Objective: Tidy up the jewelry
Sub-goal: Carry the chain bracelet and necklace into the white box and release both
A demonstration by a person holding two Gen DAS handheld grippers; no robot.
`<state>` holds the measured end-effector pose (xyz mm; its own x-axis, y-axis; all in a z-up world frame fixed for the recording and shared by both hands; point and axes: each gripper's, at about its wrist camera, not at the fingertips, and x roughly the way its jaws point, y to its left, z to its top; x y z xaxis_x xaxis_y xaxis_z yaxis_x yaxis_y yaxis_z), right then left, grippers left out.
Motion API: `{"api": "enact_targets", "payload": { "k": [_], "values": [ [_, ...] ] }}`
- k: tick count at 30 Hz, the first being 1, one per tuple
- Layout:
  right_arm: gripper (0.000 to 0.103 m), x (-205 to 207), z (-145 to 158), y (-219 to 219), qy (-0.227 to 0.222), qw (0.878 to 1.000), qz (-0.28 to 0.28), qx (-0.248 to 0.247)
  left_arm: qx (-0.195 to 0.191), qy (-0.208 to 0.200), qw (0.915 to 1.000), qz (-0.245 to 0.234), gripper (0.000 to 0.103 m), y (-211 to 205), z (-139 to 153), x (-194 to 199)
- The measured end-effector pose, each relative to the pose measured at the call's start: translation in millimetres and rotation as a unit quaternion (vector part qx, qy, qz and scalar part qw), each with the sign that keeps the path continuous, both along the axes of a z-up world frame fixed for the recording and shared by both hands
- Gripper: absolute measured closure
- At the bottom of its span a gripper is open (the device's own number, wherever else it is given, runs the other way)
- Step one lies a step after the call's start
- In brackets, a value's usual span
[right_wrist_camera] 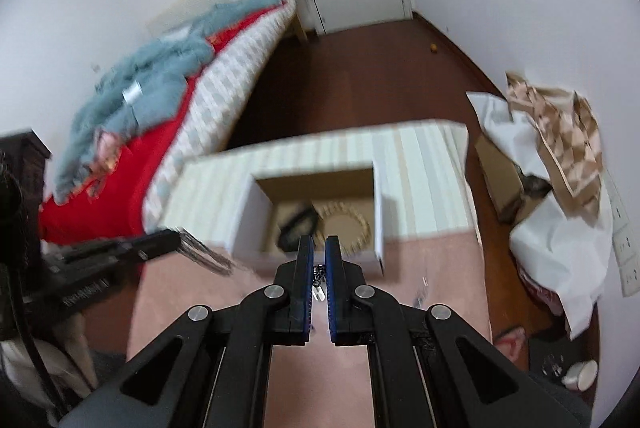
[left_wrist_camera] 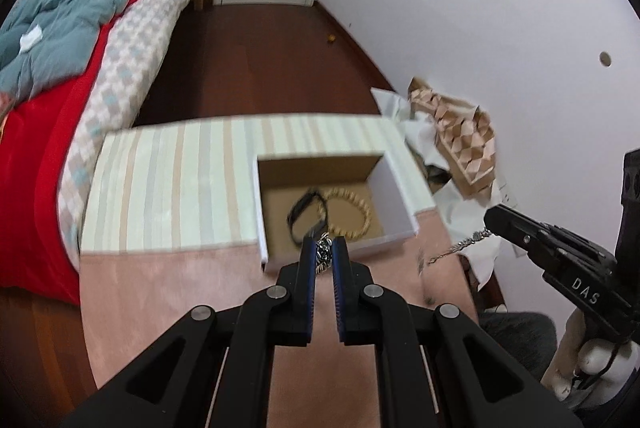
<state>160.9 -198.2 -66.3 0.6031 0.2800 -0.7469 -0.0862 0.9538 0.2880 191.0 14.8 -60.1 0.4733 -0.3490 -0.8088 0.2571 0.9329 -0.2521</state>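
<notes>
My left gripper (left_wrist_camera: 324,242) is shut on a silver chain (left_wrist_camera: 323,255) just in front of an open white box (left_wrist_camera: 394,195). A black bracelet (left_wrist_camera: 304,214) and a tan beaded bracelet (left_wrist_camera: 358,214) lie inside the box. At the right of the left wrist view, my right gripper (left_wrist_camera: 490,220) pinches a silver chain end (left_wrist_camera: 456,248) that dangles over the pink cloth. In the right wrist view, the right gripper (right_wrist_camera: 319,240) is shut on the chain (right_wrist_camera: 318,272), with the box (right_wrist_camera: 378,211) ahead. The left gripper (right_wrist_camera: 174,239) shows at the left with a blurred chain (right_wrist_camera: 204,254).
The box sits by a striped raised surface (left_wrist_camera: 172,183) on a pink-covered table (left_wrist_camera: 180,288). A bed with red and teal bedding (left_wrist_camera: 60,39) lies to the left. Crumpled white paper and a patterned bag (left_wrist_camera: 460,135) are on the right by the wall. Brown floor and a door lie beyond.
</notes>
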Motion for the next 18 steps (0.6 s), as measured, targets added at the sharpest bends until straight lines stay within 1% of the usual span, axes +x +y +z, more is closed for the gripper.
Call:
{"api": "enact_targets", "payload": {
  "k": [3,6,8,10,13,18],
  "values": [
    [0.097,19.7,19.7,5.8,-0.014,1.0,0.01,0.004,-0.007,-0.01,0.9999,-0.007,0.098,-2.4,14.1,18.9],
    [0.097,48.7,23.4,11.9,-0.013,1.0,0.022,0.002,-0.005,-0.011,0.9998,-0.015,0.098,-5.8,18.1,41.8],
    [0.097,70.6,16.4,15.0,0.001,1.0,0.028,0.001,-0.003,-0.003,0.9998,-0.02,0.098,-8.7,13.7,57.3],
    [0.097,92.6,2.9,19.7,0.02,0.999,0.035,-0.003,0.001,0.009,0.9997,-0.023,0.098,-13.0,4.4,74.2],
    [0.097,119.7,-20.8,23.6,0.043,0.998,0.038,-0.018,0.01,0.031,0.9991,-0.026,0.098,-19.3,-15.2,95.8],
    [0.097,151.2,-57.1,22.4,0.08,0.996,0.04,-0.032,0.029,0.08,0.996,-0.028,0.097,-27.3,-56.1,125.1]
  ]
}}
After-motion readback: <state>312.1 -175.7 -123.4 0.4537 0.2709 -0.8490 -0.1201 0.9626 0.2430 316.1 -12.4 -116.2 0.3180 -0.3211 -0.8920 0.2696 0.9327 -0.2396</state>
